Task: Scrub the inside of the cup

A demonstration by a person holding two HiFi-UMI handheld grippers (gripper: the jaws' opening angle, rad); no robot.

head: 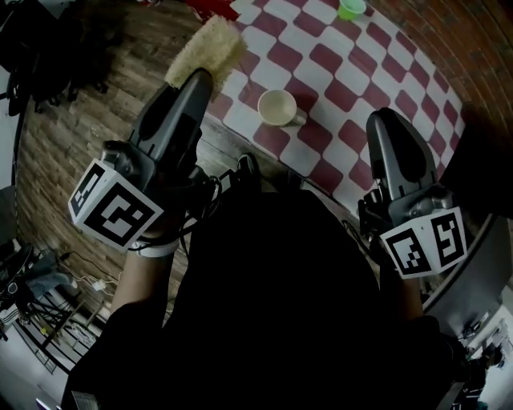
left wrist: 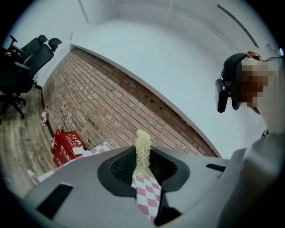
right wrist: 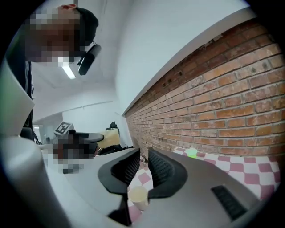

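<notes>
**While the left tongs (head: 200,80) grip the scrubber (head: 207,50), the cup (head: 278,108) stands apart on the table (head: 361,88)**

Where the checked table meets its near edge, toward the left corner, the pale cup stands on its base with its mouth open upward, so its long axis is upright. A small stub at its right side may be a handle, but I cannot tell. In the head view, the cup lies between the two tongs and touches neither. It is just right of the left tongs' tips and well left of the right tongs (head: 385,120).

In the left gripper view, the left tongs (left wrist: 142,167) are clenched on the scrubber (left wrist: 142,151), a yellowish fibrous pad. It sticks out past the tips, its long axis running on in line with the tongs. From the head view it points away from the person and hangs at the table's left edge, beyond the cup and to its left, well clear of the mouth.

In the right gripper view, the right tongs (right wrist: 143,167) stand slightly apart with a narrow slot between the ribbed pads and nothing gripped. Through that slot the table (right wrist: 267,173) shows, and the cup (right wrist: 138,197) sits low in the slot, beyond the pads.

A small green cup (head: 351,8) stands at the table's far edge, near the brick wall (right wrist: 231,93); it also shows in the right gripper view (right wrist: 192,153).
</notes>
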